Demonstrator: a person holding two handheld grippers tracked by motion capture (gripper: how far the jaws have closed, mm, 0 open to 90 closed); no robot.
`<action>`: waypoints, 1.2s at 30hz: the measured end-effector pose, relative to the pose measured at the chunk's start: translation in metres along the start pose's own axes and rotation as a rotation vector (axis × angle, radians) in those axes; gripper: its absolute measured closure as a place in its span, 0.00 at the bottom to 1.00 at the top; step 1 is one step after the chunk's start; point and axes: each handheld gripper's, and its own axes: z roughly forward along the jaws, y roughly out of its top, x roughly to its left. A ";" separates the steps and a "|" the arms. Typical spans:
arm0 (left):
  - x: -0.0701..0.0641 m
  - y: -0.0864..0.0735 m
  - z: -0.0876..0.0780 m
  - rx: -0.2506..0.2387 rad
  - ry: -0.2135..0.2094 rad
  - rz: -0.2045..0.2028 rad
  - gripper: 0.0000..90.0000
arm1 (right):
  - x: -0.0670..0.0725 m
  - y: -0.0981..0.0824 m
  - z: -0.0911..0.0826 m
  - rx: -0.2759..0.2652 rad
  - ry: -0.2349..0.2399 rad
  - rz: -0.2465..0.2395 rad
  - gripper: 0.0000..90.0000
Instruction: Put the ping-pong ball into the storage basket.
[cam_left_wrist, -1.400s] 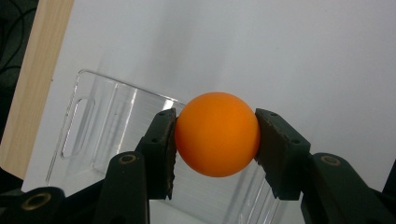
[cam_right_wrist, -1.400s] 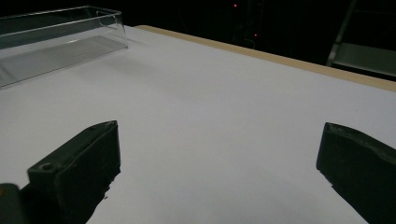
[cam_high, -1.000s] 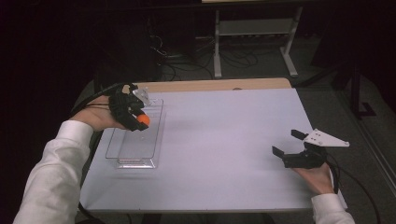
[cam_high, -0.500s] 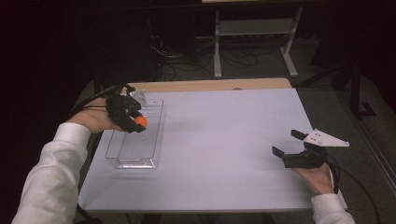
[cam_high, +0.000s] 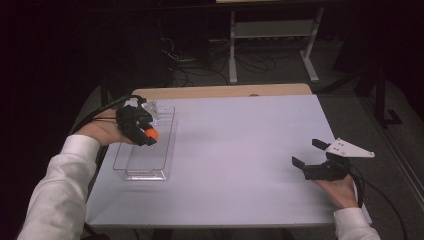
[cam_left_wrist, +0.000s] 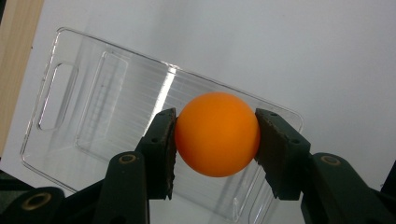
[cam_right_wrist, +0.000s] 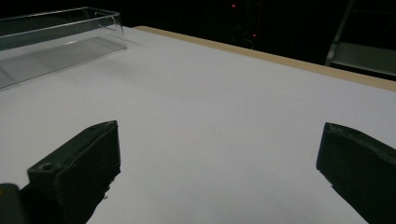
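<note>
An orange ball sits pinched between the two black jaws of my left gripper, which hangs over a clear plastic tray. In the high view the left gripper holds the orange ball above the clear tray at the table's left side. My right gripper rests low at the right of the white tabletop, jaws spread wide with nothing between them. The right gripper view looks across bare white surface between its fingers toward the tray far off.
The tray lies lengthwise near the table's left edge. A wooden strip runs along the far edge. Beyond it stand a metal frame and cables on a dark floor. A cable trails from each gripper.
The left hand with the ball has drifted slightly toward the table's left edge over the tray. The right gripper has stayed where it was.
</note>
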 end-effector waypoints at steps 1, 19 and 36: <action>0.000 0.000 0.000 0.000 0.000 0.000 0.57 | 0.000 0.000 0.000 0.000 0.000 0.000 0.00; -0.004 -0.005 0.019 0.003 -0.024 -0.006 0.57 | 0.000 0.000 0.000 0.003 -0.001 -0.003 0.00; -0.007 -0.015 0.041 0.009 -0.041 -0.018 0.57 | -0.001 -0.001 0.000 0.007 -0.002 -0.002 0.00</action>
